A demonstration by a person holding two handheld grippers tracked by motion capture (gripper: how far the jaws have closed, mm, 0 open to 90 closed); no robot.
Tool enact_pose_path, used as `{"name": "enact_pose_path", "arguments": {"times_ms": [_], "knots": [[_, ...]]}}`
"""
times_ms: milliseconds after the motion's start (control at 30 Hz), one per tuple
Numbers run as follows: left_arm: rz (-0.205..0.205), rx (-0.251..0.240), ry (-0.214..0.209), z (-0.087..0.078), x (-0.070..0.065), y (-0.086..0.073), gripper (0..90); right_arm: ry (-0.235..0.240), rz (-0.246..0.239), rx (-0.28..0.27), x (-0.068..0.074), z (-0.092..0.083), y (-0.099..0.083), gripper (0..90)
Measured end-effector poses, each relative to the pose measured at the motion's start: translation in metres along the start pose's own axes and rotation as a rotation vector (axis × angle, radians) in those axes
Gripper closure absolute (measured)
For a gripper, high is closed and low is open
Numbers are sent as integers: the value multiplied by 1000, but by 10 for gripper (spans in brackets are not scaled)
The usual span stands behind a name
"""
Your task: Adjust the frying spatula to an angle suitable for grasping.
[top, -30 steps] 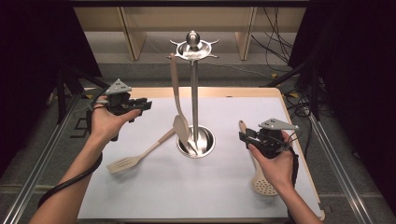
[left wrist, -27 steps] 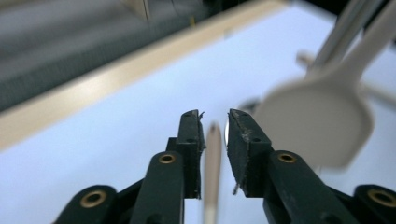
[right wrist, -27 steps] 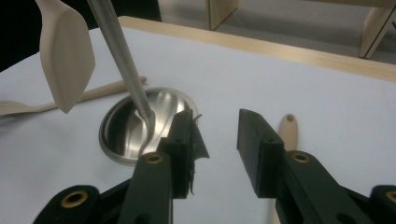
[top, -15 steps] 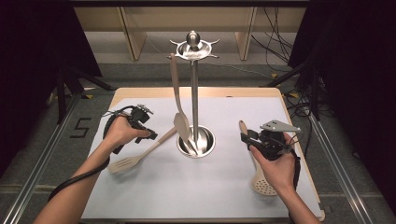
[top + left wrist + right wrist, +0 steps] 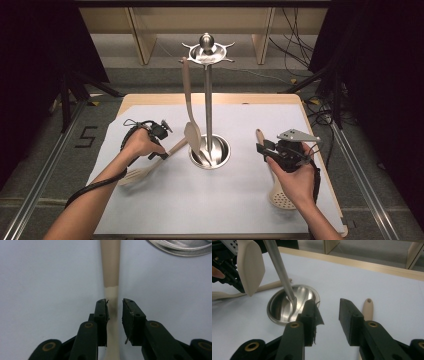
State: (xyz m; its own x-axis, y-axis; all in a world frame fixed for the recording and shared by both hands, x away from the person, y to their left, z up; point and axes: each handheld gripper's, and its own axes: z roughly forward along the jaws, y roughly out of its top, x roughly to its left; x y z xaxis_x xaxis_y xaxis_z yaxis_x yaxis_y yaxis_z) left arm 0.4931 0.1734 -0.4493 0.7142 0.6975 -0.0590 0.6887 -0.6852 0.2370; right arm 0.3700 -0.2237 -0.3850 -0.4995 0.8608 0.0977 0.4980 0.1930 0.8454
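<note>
1. The left gripper (image 5: pixel 114 308) is low over the table (image 5: pixel 240 200), its jaws having just been opening, straddling the handle of the slotted wooden spatula (image 5: pixel 110 267) without pressing it.
2. The spatula lies flat, its handle end near the utensil stand's (image 5: pixel 208 100) base.
3. The right gripper (image 5: pixel 329 315) hovers open and empty beside a skimmer (image 5: pixel 281 197).

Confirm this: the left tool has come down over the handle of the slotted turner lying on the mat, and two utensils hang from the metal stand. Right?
Not quite. One utensil hangs from the metal stand, as the high view shows. The rest holds: the left tool straddles the slotted turner handle on the mat.
</note>
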Motion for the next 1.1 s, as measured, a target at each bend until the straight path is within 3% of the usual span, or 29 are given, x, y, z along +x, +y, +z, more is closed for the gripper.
{"name": "enact_pose_path", "arguments": {"times_ms": [233, 333, 367, 400, 533, 600, 633, 667, 700, 733, 767, 867, 900, 933, 967, 1000, 1067, 1100], "knots": [[-25, 35, -3, 11, 4, -1, 674, 4, -1, 7, 0, 0, 1, 671], [-12, 45, -2, 10, 5, 0, 654, 1, -9, 7, -1, 0, 1, 671], [-2, 60, -1, 10, 6, 1, 659, 6, 29, 23, 2, -1, 0, 671], [-1, 58, 3, 11, 5, 1, 663, 3, 20, 28, 1, -1, 0, 671], [3, 100, 46, 11, 0, 6, 683, 16, 26, 11, 3, 1, 0, 671], [-66, 110, 57, 14, -7, 8, 693, 8, 30, 28, 3, 0, 0, 671], [-74, 121, 63, 15, -10, 9, 700, 16, 22, 5, 2, 2, -1, 670], [-63, 137, 69, 16, -11, 11, 719, 13, -8, 9, 0, 1, -1, 670], [-53, 145, 78, 16, -12, 12, 745, 15, 1, 10, 1, 1, -1, 670], [-79, 149, 85, 17, -15, 13, 757, 17, 9, 10, 1, 1, -2, 670], [-26, 162, 128, 16, -13, 15, 764, 17, 7, 10, 1, 1, -2, 670], [-29, 183, 125, 15, -13, 17, 770, 18, 14, 13, 1, 1, -2, 670], [-48, 161, 123, 16, -13, 15, 773, 4, 1, 16, 1, -1, -2, 670], [-62, 153, 117, 16, -12, 14, 775, 9, 24, 24, 2, -1, -2, 670], [-59, 143, 105, 15, -10, 13, 775, 7, 2, 20, -1, -2, -1, 670], [-74, 125, 78, 15, -9, 10, 776, 12, 36, 17, 2, -1, -2, 670], [-71, 120, 62, 11, -4, 6, 778, 7, -10, -4, -2, -1, -2, 670], [-73, 111, 48, 10, -3, 4, 778, 0, -6, 12, -2, -2, -1, 671]]}}
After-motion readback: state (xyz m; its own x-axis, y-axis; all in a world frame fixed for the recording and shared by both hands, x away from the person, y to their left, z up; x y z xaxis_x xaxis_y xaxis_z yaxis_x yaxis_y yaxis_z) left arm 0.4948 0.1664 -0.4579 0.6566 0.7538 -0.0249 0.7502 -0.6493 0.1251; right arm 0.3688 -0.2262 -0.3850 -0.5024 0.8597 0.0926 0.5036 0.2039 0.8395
